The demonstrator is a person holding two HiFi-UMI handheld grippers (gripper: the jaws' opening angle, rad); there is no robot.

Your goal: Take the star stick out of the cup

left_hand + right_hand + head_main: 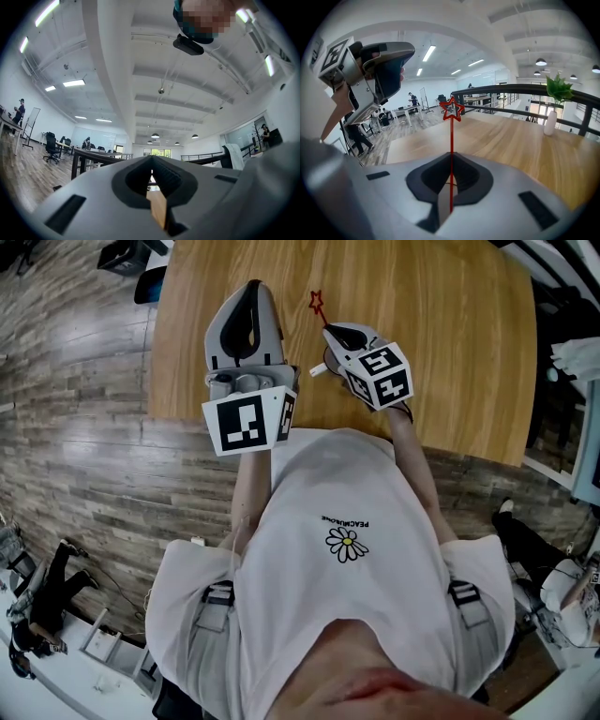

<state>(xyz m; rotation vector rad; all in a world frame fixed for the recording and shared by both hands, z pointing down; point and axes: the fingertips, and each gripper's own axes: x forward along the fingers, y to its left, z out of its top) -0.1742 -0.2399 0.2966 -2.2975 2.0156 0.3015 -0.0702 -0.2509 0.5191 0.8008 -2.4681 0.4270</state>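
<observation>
The red star stick (317, 304) is a thin red rod with an outlined star on top. My right gripper (328, 329) is shut on its lower part above the wooden table (450, 334). In the right gripper view the stick (451, 140) rises straight out of the closed jaws of that gripper (451, 159). A pale rounded edge (320, 369) shows under the right gripper; I cannot tell if it is the cup. My left gripper (251, 289) is held beside it, to the left, tilted upward. Its jaws (151, 161) are shut on nothing.
A small green plant in a white vase (551, 119) stands on the table at the far right. The table's near edge (450, 454) runs just in front of the person's body. Wooden floor (75, 427) lies to the left, with desks and people far off.
</observation>
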